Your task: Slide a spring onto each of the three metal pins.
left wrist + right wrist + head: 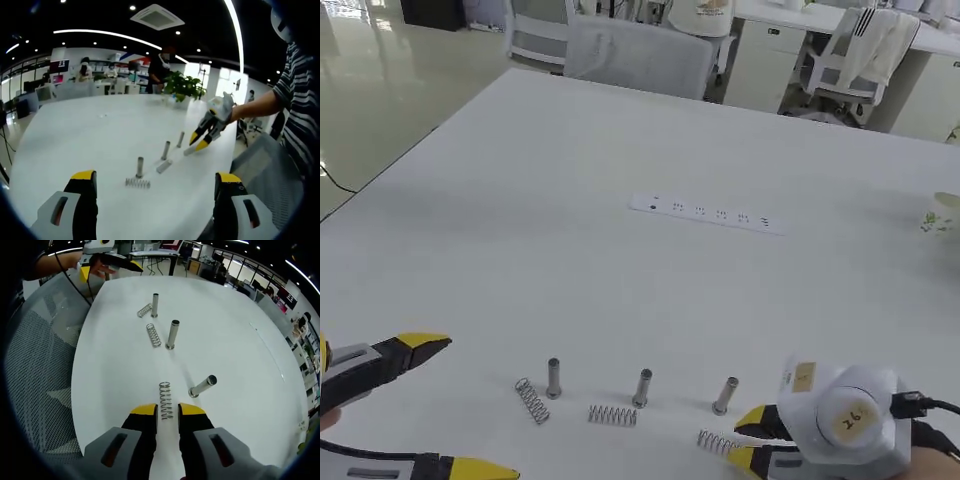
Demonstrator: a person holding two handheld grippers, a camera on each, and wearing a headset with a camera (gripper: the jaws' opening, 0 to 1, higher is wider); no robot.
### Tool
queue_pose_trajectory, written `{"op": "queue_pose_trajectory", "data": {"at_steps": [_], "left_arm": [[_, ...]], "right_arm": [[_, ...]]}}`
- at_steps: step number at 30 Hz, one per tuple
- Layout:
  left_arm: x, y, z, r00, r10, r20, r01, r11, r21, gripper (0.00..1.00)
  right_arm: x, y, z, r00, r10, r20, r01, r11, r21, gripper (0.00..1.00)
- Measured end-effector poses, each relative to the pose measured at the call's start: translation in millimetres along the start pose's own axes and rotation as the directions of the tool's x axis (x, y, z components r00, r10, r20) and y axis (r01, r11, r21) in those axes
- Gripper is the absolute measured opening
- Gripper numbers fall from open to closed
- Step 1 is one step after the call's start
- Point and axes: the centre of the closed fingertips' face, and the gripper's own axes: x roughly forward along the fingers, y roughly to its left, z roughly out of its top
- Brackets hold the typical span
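Observation:
Three short metal pins stand in a row on the white table: left pin, middle pin, right pin. A spring lies in front of each: left spring, middle spring, right spring. My right gripper is low at the table, its jaws open only a little, with the near end of the right spring between the tips. The gap looks wider than the spring. My left gripper hovers left of the pins, wide open with nothing in it.
A white power strip lies flat in the middle of the table, well beyond the pins. Chairs and desks stand past the far edge. The table's near edge is close behind both grippers.

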Motion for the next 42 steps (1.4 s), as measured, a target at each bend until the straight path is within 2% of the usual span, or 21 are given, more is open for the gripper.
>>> {"op": "queue_pose_trajectory", "data": {"at_steps": [6, 22, 27, 31, 35, 42], "left_arm": [[-0.4, -1.0, -1.0, 1.0000, -0.001, -0.002, 0.001, 1.000, 0.000, 0.95], [-0.4, -3.3, -5.4, 0.9999, -0.007, -0.009, 0.006, 1.000, -0.007, 0.94], [0.1, -4.4, -6.4, 0.9999, -0.009, -0.012, 0.009, 1.000, -0.008, 0.94], [0.3, -4.5, -6.6, 0.9999, -0.007, -0.011, 0.007, 1.000, -0.011, 0.94], [0.4, -6.7, -7.6, 0.9998, -0.013, -0.016, 0.013, 1.000, -0.009, 0.94], [1.5, -10.5, -8.1, 0.9994, -0.028, -0.020, 0.028, 1.000, -0.008, 0.93]], "right_arm": [[4.9, 4.0, -1.0, 0.9998, 0.018, -0.010, -0.019, 1.000, -0.014, 0.12], [9.8, 2.7, -7.0, 0.9991, 0.024, -0.036, -0.025, 0.999, -0.038, 0.08], [10.1, 2.7, -5.8, 0.9993, 0.030, -0.022, -0.030, 0.999, -0.043, 0.08], [10.1, 3.3, -5.2, 0.9995, 0.032, -0.006, -0.032, 0.999, -0.020, 0.08], [8.3, 5.8, -6.0, 0.9996, 0.026, -0.013, -0.027, 0.999, -0.035, 0.08], [-5.1, 1.6, 7.0, 0.9997, 0.013, 0.023, -0.012, 0.999, -0.033, 0.08]]}}
